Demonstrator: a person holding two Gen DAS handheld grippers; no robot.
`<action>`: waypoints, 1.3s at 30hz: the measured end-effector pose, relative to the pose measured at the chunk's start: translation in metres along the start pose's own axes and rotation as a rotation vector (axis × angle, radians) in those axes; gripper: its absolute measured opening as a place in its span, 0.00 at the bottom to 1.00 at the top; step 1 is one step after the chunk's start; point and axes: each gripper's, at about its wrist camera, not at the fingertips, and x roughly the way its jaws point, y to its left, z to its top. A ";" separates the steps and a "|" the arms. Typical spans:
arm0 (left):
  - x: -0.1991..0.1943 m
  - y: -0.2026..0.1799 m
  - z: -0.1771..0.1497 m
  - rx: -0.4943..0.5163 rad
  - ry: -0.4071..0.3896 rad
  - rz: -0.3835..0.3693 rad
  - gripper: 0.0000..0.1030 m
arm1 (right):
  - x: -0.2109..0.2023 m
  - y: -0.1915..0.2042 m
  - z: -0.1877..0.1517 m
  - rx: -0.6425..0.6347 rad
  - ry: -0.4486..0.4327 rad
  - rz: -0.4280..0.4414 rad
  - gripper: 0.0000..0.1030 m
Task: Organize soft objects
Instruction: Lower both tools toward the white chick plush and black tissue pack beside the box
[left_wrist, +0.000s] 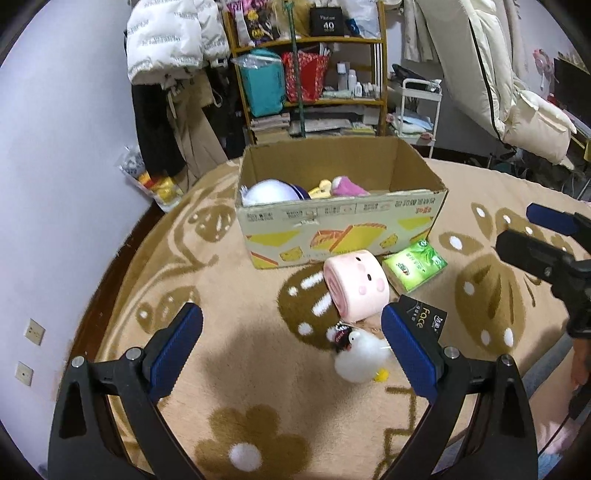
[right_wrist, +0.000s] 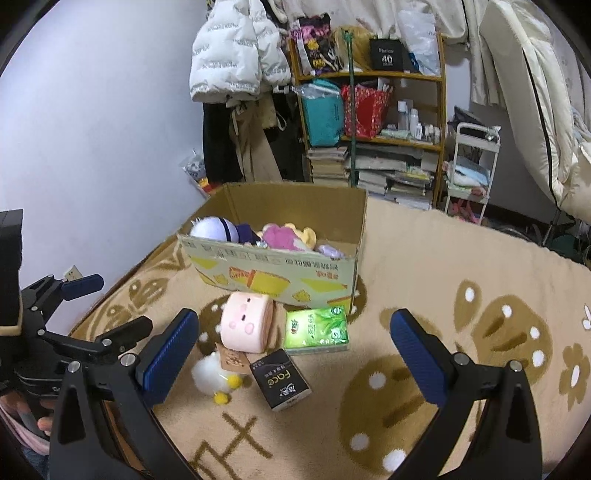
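Observation:
A cardboard box (left_wrist: 332, 221) (right_wrist: 273, 273) stands on the beige patterned blanket and holds a white-and-purple plush (left_wrist: 269, 191) (right_wrist: 214, 228) and a pink plush (left_wrist: 347, 186) (right_wrist: 280, 236). In front of it lie a pink rolled plush with a face (left_wrist: 356, 288) (right_wrist: 245, 323), a white fluffy duck toy (left_wrist: 360, 356) (right_wrist: 214, 374), a green tissue pack (left_wrist: 415, 264) (right_wrist: 317, 328) and a black "Face" tissue pack (left_wrist: 424, 317) (right_wrist: 280, 380). My left gripper (left_wrist: 291, 354) hangs open above the blanket, the duck near its right finger. My right gripper (right_wrist: 295, 358) is open over the tissue packs.
A wooden shelf (left_wrist: 306, 74) (right_wrist: 373, 122) with bags and books stands behind the bed, with hanging coats (left_wrist: 173, 44) left of it and a white cart (left_wrist: 417, 110) to the right. The lilac wall (left_wrist: 55, 166) runs along the blanket's left edge.

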 end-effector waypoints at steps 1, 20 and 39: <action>0.004 0.000 0.000 -0.001 0.011 -0.007 0.94 | 0.004 -0.002 -0.001 0.006 0.010 0.003 1.00; 0.085 -0.021 -0.005 0.010 0.268 -0.165 0.93 | 0.081 -0.025 -0.013 0.110 0.212 0.025 0.93; 0.129 -0.030 -0.022 0.023 0.442 -0.157 0.93 | 0.126 -0.026 -0.038 0.130 0.411 0.047 0.93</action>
